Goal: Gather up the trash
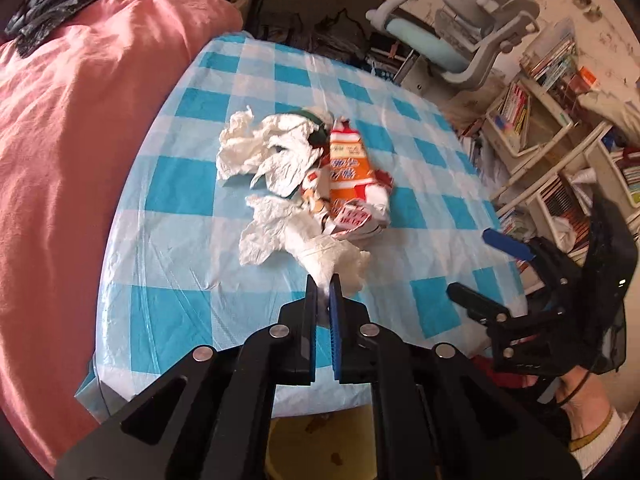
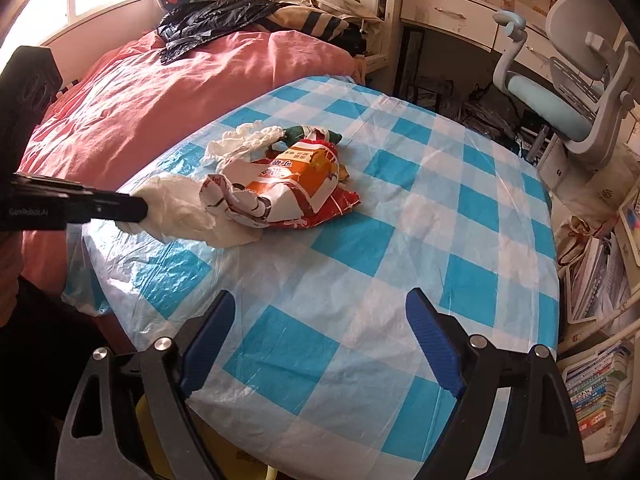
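Left wrist view: the left gripper (image 1: 323,286) is clamped on the near end of a crumpled white tissue (image 1: 324,260), which trails ahead into the pile, orange wrapper (image 1: 350,168) just beyond.

Right wrist view: the right gripper (image 2: 320,320) stands wide open, empty, over the checked tablecloth (image 2: 460,208). The pile lies ahead-left, well apart; the pink bedding (image 2: 140,100) hems its far side. The left is clearly nearer.

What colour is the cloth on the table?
Blue and white checks on the tablecloth, clearest in the right wrist view.
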### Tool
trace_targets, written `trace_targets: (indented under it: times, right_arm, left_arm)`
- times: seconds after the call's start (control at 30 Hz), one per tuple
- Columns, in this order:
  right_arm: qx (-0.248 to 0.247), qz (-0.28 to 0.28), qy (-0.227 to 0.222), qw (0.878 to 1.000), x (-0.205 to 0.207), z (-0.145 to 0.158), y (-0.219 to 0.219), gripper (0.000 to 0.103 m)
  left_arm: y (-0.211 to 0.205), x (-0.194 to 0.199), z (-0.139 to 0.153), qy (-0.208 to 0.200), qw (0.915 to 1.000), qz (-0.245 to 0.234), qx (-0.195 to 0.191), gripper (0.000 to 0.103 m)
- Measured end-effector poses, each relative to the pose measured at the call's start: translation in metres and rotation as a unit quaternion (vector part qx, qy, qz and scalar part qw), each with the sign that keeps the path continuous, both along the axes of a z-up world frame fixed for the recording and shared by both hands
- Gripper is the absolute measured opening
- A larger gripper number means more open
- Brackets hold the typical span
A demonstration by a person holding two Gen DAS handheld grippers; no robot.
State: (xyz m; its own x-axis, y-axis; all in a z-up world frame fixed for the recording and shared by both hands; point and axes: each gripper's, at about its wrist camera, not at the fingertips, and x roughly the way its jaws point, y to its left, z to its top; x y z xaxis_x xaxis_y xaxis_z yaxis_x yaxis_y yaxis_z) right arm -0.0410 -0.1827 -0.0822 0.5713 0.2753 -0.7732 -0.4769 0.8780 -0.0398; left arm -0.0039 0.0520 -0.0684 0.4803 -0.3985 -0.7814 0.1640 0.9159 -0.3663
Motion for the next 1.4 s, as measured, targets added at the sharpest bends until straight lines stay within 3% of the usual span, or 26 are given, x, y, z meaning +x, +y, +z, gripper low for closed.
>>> trace_targets:
  times: [0.03,0.07,0.13,0.2,0.3,0.33,0.43,0.6,0.8,0.97,1.03,1.1,1.17,1.3,1.33,1.4]
  right_arm:
    - [0.001,0.002,0.000,1.000,0.000,0.000,0.002,0.084]
    - [0.001,0.006,-0.001,1.000,0.000,0.000,0.005,0.084]
    - [-0.001,0.013,-0.003,1.000,0.000,0.000,0.012,0.084]
    - [0.000,0.020,-0.005,1.000,0.001,0.001,0.019,0.084]
    - [0.004,0.034,-0.005,0.999,0.002,0.001,0.034,0.084]
    - [0.005,0.040,-0.004,0.999,0.002,0.001,0.040,0.084]
    - [0.034,0.062,0.010,0.997,0.005,0.001,0.054,0.084]
    - [0.087,0.084,0.071,0.990,0.020,-0.014,0.084,0.084]
    - [0.116,0.063,0.090,0.987,0.043,-0.024,0.109,0.084]
    - [0.123,0.040,0.097,0.987,0.066,-0.036,0.124,0.084]
    - [0.105,0.043,0.077,0.991,0.068,-0.037,0.132,0.075]
    - [0.087,0.048,0.066,0.993,0.068,-0.036,0.137,0.041]
    - [0.094,0.059,0.084,0.990,0.067,-0.036,0.134,0.015]
    - [0.059,0.084,0.080,0.991,0.053,-0.033,0.121,0.009]
    - [0.049,0.087,0.078,0.992,0.050,-0.033,0.116,0.009]
    - [0.040,0.090,0.079,0.992,0.043,-0.031,0.100,0.008]
  left_arm:
    - [0.002,0.000,0.006,-0.014,0.9999,0.001,-0.001,0.006]
    - [0.007,-0.002,0.013,-0.035,0.9991,0.008,-0.025,0.006]
    - [0.022,-0.003,0.025,-0.060,0.9902,0.011,-0.126,0.006]
    - [0.034,-0.003,0.033,-0.081,0.9799,0.020,-0.181,0.006]
    - [0.055,0.001,0.029,-0.066,0.9612,0.043,-0.264,0.006]
    - [0.060,0.001,0.028,-0.064,0.9589,0.053,-0.272,0.006]
    - [0.068,0.000,0.029,-0.062,0.9641,0.074,-0.247,0.006]
    - [0.081,-0.002,0.030,-0.074,0.9605,0.104,-0.247,0.006]
    - [0.084,-0.002,0.029,-0.068,0.9639,0.114,-0.231,0.006]
    - [0.085,0.004,0.015,-0.035,0.9589,0.114,-0.257,0.006]
    - [0.087,0.005,0.013,-0.031,0.9582,0.118,-0.259,0.006]
    - [0.092,0.005,0.010,-0.024,0.9544,0.124,-0.271,0.006]
    - [0.097,0.006,0.005,-0.012,0.9490,0.133,-0.285,0.006]
    - [0.104,0.006,-0.007,0.012,0.9361,0.147,-0.319,0.006]
    - [0.105,0.006,-0.008,0.017,0.9369,0.151,-0.315,0.006]
    - [0.104,0.007,-0.013,0.043,0.9502,0.166,-0.260,0.007]
